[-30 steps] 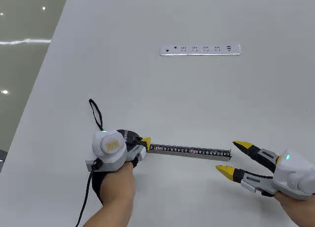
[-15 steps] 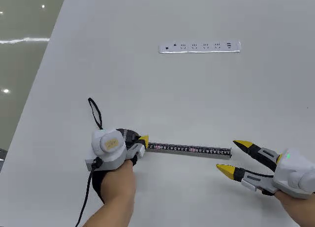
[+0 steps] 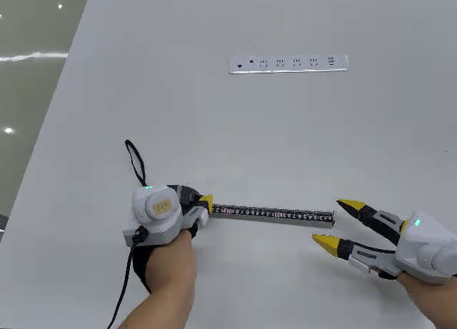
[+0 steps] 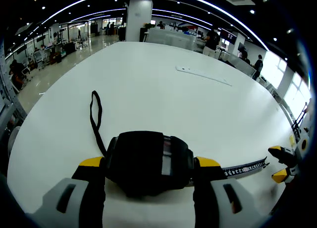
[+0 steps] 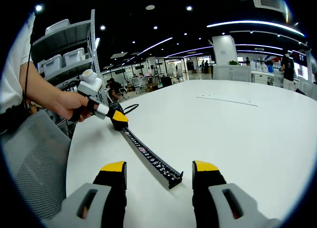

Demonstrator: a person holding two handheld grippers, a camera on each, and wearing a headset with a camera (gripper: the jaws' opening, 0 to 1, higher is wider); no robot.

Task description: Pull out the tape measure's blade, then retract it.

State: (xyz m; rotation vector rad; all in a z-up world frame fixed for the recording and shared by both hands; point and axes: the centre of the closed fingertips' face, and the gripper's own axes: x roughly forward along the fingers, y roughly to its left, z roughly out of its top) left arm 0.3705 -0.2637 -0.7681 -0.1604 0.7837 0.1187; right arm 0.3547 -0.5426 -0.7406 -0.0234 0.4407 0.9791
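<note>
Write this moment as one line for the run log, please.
left gripper: shut on tape measure | blade: pulled out, flat on table | right gripper: open, blade end between jaws, not gripped

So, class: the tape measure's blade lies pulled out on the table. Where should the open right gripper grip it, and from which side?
Probably the end hook at the blade's free tip: the blade lies flat, but the hook is a bent tab. Come in from the tip end, along the blade, where the right gripper sits open.

Tape measure (image 3: 185, 196), blade (image 3: 271, 215) out
</note>
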